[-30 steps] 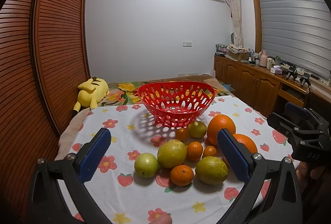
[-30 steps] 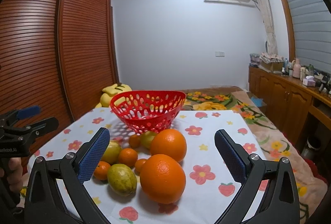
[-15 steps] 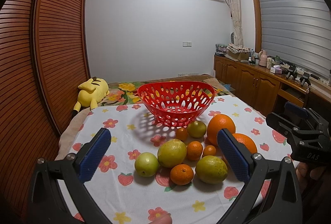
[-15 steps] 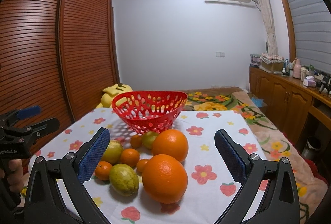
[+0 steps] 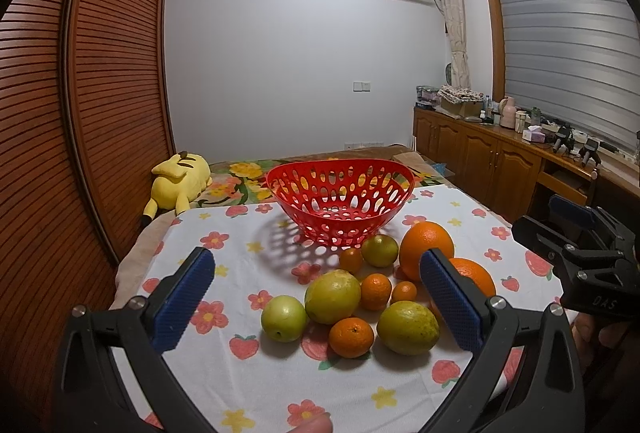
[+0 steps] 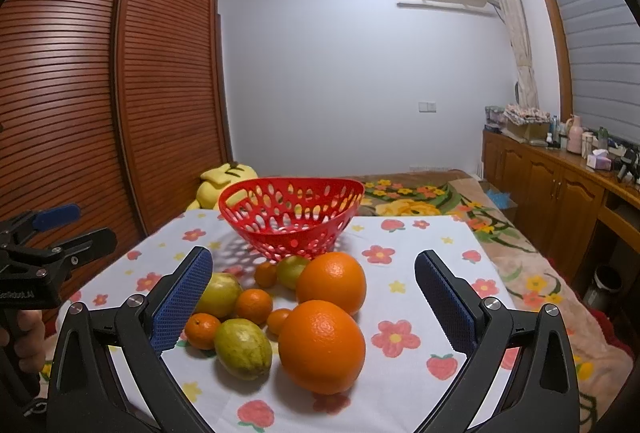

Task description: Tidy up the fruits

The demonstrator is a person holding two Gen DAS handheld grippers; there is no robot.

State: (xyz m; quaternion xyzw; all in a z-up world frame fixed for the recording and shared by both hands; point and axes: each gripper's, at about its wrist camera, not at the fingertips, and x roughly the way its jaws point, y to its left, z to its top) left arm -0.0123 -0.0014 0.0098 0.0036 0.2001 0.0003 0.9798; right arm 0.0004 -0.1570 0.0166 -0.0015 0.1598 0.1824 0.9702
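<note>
Holding both grippers wide, empty: left gripper (image 5: 316, 293), right gripper (image 6: 314, 297). Fruits lying on tablecloth (image 6: 420, 253) before empty red basket (image 6: 292, 211). Eyeing near orange (image 6: 322, 347): probably heavy, firm, rolls; gripping across widest middle.

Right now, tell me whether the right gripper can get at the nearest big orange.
Probably yes: the right gripper is open, the nearest big orange sits between its fingers, and nothing blocks the front.
</note>
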